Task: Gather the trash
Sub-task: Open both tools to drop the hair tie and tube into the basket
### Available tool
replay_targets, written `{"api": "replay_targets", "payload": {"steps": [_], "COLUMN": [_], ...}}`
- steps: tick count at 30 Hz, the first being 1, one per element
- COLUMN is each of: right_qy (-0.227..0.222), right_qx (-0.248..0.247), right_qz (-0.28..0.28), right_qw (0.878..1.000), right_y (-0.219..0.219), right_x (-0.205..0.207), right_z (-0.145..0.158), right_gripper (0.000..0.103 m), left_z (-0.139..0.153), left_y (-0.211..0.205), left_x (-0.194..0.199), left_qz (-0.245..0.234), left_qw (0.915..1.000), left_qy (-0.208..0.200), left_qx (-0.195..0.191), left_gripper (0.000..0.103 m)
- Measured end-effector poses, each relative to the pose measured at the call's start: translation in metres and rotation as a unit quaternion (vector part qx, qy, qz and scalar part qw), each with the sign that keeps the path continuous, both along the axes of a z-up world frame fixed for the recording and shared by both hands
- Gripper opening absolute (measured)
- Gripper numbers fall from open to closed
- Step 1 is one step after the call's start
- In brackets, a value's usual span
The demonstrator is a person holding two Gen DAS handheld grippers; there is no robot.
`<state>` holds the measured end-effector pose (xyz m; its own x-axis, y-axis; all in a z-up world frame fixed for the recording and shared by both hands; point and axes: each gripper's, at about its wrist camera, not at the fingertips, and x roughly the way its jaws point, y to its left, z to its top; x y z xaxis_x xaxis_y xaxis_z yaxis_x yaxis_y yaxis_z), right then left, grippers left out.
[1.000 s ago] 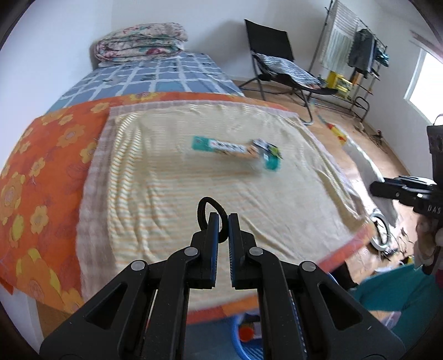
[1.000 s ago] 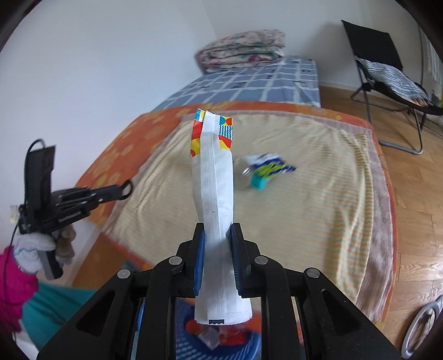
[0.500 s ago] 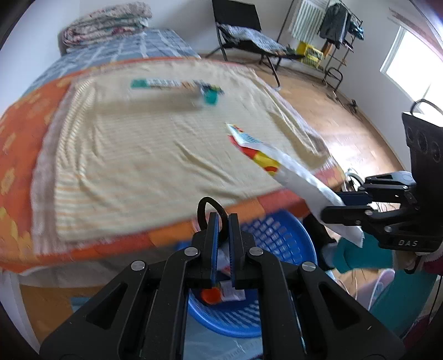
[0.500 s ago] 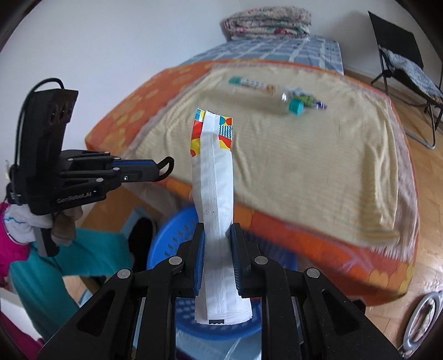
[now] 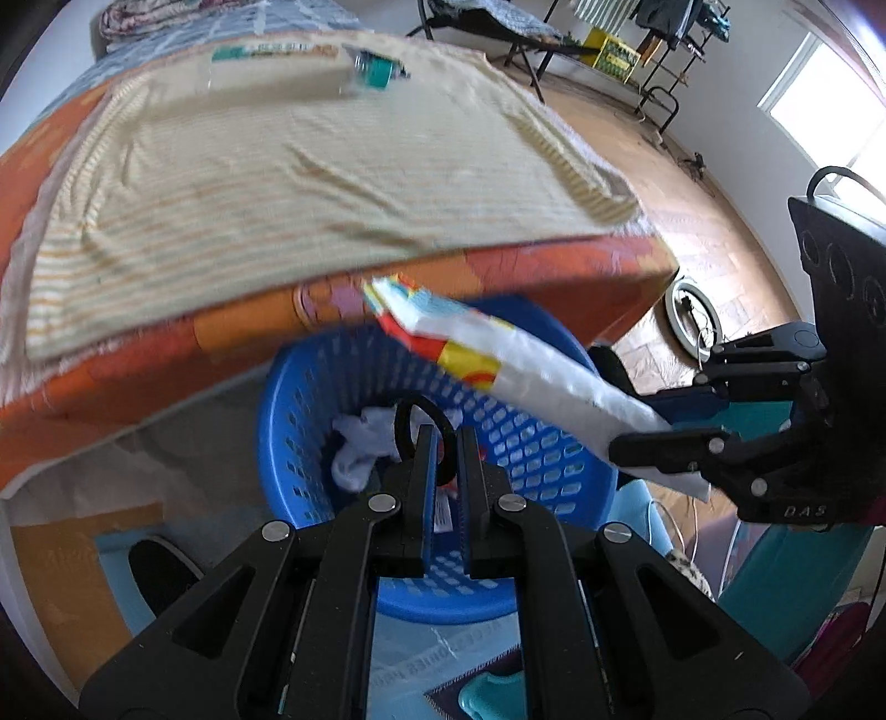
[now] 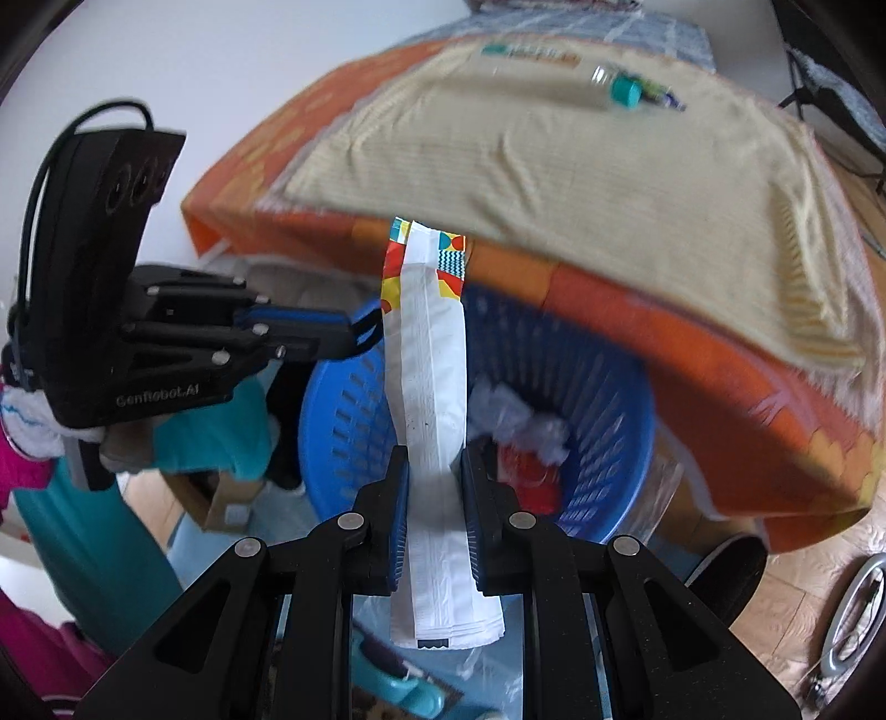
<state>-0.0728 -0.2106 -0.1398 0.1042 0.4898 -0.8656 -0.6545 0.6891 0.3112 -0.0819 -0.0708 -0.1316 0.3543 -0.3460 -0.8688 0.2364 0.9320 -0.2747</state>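
Observation:
A blue plastic basket (image 5: 310,399) (image 6: 620,421) stands on the floor against the bed's end. It holds crumpled white tissue (image 6: 526,421) and a red wrapper (image 6: 526,476). My right gripper (image 6: 434,471) (image 5: 642,437) is shut on a long white wrapper (image 6: 432,387) (image 5: 531,365) with a colourful end, which hangs over the basket. My left gripper (image 5: 443,443) (image 6: 365,332) is shut on a thin black loop (image 5: 410,426) above the basket's rim. A teal-capped bottle (image 5: 376,69) (image 6: 623,88) and a long teal box (image 5: 271,52) (image 6: 526,52) lie far off on the bed.
The bed (image 5: 277,166) carries a striped cream sheet over an orange cover and overhangs the basket's far side. A person's teal trouser leg (image 6: 111,543) is at the left. A folding chair (image 5: 498,22) and a white ring (image 5: 692,315) stand on the wooden floor.
Both grippers have dropped from above the bed and tilted down, and are now over the blue basket at the bed's end. Each grip is unchanged.

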Motion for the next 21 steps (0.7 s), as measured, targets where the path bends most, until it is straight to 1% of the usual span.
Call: {"api": "replay_targets", "payload": {"steps": [3,7,16,19,21], "right_qy": [0.026,0.056,0.059,0.055,0.051], "right_qx": [-0.014,-0.024,-0.033,-0.037,-0.039], "right_qz": [0.008,0.003,-0.027,-0.036,-0.041], "right_qw": [1.0,0.998,0.997,0.997,0.997], "right_y": [0.003,0.004,0.001,0.0,0.0], "right_x": [-0.005,-0.005,0.006,0.01,0.012], "right_z": [-0.014,-0.027,-0.027,-0.026,-0.025], "right_gripper": [0.016,0.016,0.017,0.017,0.018], "left_z": [-0.008,-0.014,-0.015,-0.014,-0.014], "left_y": [0.001,0.001,-0.002,-0.002,0.0], "left_x": [-0.003,-0.003,0.003,0.004,0.005], "left_qz": [0.002,0.004,0.006,0.008,0.012], "left_qw": [0.9999,0.9997,0.9996,0.9994,0.9994], "left_qy": [0.011,0.02,0.021,0.02,0.022], "left_qx": [0.006,0.01,0.017,0.028,0.024], "left_gripper": [0.005,0.005,0.005,0.005,0.005]}}
